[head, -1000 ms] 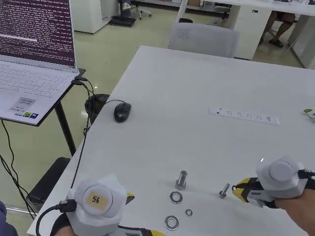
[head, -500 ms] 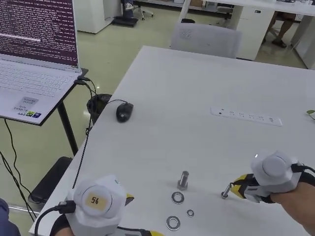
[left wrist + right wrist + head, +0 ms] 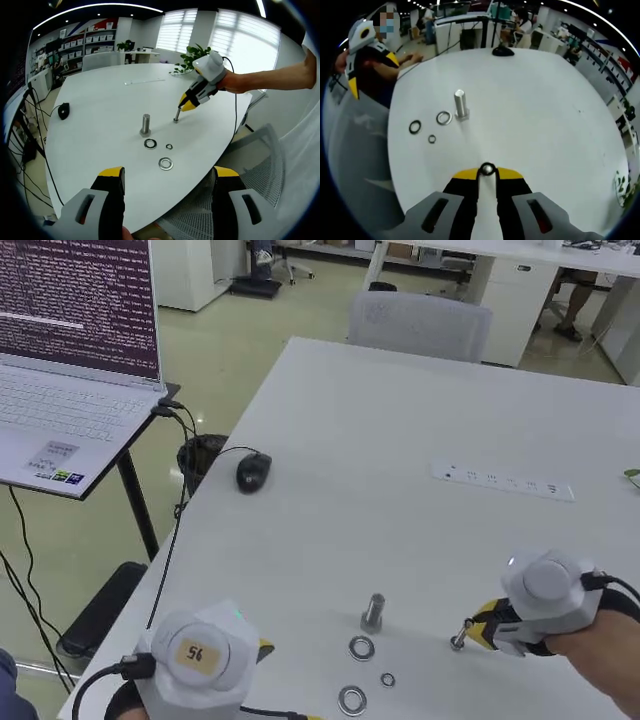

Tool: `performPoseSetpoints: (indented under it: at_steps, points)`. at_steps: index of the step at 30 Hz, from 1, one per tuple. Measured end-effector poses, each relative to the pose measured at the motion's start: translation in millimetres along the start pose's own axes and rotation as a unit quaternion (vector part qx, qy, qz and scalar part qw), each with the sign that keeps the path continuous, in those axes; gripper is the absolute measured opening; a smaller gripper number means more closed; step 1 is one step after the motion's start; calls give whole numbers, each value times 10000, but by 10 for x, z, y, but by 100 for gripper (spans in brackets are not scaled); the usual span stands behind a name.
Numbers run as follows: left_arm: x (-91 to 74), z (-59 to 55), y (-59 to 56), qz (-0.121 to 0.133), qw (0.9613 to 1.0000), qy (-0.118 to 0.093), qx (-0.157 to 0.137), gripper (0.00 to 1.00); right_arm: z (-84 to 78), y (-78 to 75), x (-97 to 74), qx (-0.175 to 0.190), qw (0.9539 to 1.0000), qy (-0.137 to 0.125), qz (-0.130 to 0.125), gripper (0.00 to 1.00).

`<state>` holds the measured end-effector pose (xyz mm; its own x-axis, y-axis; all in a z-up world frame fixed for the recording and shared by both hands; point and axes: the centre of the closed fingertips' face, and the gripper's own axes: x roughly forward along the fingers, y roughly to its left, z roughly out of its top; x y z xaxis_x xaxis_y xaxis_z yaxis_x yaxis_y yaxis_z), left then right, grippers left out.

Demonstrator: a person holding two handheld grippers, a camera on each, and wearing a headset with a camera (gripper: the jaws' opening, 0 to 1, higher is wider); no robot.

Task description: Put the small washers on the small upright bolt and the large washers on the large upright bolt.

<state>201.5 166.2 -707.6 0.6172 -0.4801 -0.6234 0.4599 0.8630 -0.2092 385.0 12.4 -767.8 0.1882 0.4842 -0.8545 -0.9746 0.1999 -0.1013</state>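
The large upright bolt (image 3: pixel 372 612) (image 3: pixel 145 124) (image 3: pixel 460 105) stands on the white table (image 3: pixel 400 440). In front of it lie two large washers (image 3: pixel 361 647) (image 3: pixel 351 700) (image 3: pixel 150 144) (image 3: pixel 165 163) (image 3: pixel 444 117) (image 3: pixel 415 126) and one small washer (image 3: pixel 387 679) (image 3: pixel 169 146) (image 3: pixel 432 139). My right gripper (image 3: pixel 474 633) (image 3: pixel 186 104) (image 3: pixel 487 174) is shut on the small bolt (image 3: pixel 459 635) (image 3: pixel 177 115) (image 3: pixel 487 169), whose foot rests on the table. My left gripper (image 3: pixel 167 175) (image 3: pixel 262 648) hangs open off the table's near edge, nothing between its jaws.
A black mouse (image 3: pixel 252 472) with its cable lies at the table's left edge. A white power strip (image 3: pixel 503 483) sits at the far right. A laptop (image 3: pixel 70 350) stands on a side stand to the left, and a grey chair (image 3: pixel 418 322) behind the table.
My right gripper has slid left to the small bolt and shut on it. The left gripper and the washers have stayed put.
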Motion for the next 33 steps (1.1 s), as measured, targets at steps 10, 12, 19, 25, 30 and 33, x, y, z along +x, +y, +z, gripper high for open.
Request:
performPoseSetpoints:
  at_steps: [10, 12, 19, 25, 30, 33]
  points:
    - [12, 17, -1, -15, 10000, 15, 24, 70, -10, 9, 69, -31, 9999, 137, 66, 14]
    - [17, 17, -2, -15, 10000, 19, 29, 70, -32, 7, 96, -33, 9998, 184, 81, 14]
    - [24, -3, -6, -20, 10000, 38, 25, 70, -135, 11, 222, 47, 9994, 301, 156, 14]
    - [15, -39, -12, -9, 10000, 69, -1, 70, -264, 37, 327, 323, 9986, 354, 206, 14]
    - [9, -46, 0, 5, 10000, 81, -8, 70, -372, 105, 334, 437, 9979, 397, 251, 15]
    - [9, -39, 10, 11, 10000, 78, -6, 70, -453, 152, 328, 504, 9974, 426, 279, 15]
